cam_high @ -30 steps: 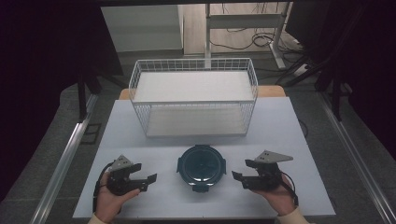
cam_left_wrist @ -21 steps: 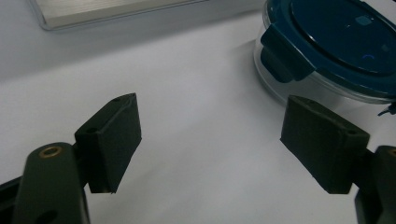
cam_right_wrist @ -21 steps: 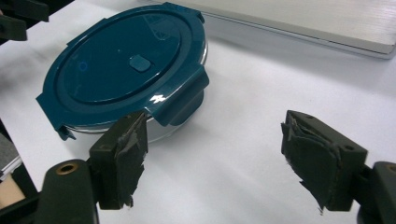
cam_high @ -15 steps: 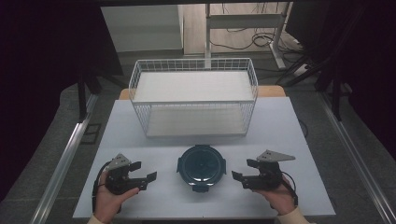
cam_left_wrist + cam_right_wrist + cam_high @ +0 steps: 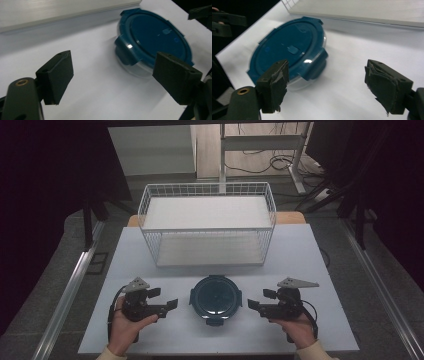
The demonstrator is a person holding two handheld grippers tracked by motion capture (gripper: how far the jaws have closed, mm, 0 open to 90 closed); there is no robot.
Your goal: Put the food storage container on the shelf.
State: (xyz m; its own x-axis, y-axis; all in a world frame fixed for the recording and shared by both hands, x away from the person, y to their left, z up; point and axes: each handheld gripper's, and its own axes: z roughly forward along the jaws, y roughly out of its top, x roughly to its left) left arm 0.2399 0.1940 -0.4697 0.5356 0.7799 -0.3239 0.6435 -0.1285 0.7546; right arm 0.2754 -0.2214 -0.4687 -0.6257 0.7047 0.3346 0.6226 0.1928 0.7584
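Both tools are positioned for an approach to the round container [image 5: 215, 299], which sits on the white table [image 5: 320, 255] near its front edge, between the two hands and in front of the wire basket [image 5: 207, 222]. The left gripper [image 5: 167, 304] has its jaws spread wide with nothing between them, just beside the container's left side; the right gripper [image 5: 256, 304] is likewise spread and empty, just beside the right side. Judged from this arrangement, the step in hand is closing in on the container from both flanks. To do it well, keep each gripper level with the container's side wall, advance both at a matched rate so the container is not pushed sideways across the smooth surface, and seat the pads on the rim or on a latch rather than on the lid's flat top (a one-sided push would probably slide it). The container has a dark blue lid [image 5: 160, 32] with fold-down latch tabs [image 5: 125, 51] at its edge, over a clear body whose wall shows below the lid in the left gripper view. A small raised rectangle [image 5: 293, 49] marks the lid's centre in the right gripper view. The lid appears seated; whether every latch is snapped down cannot be determined.
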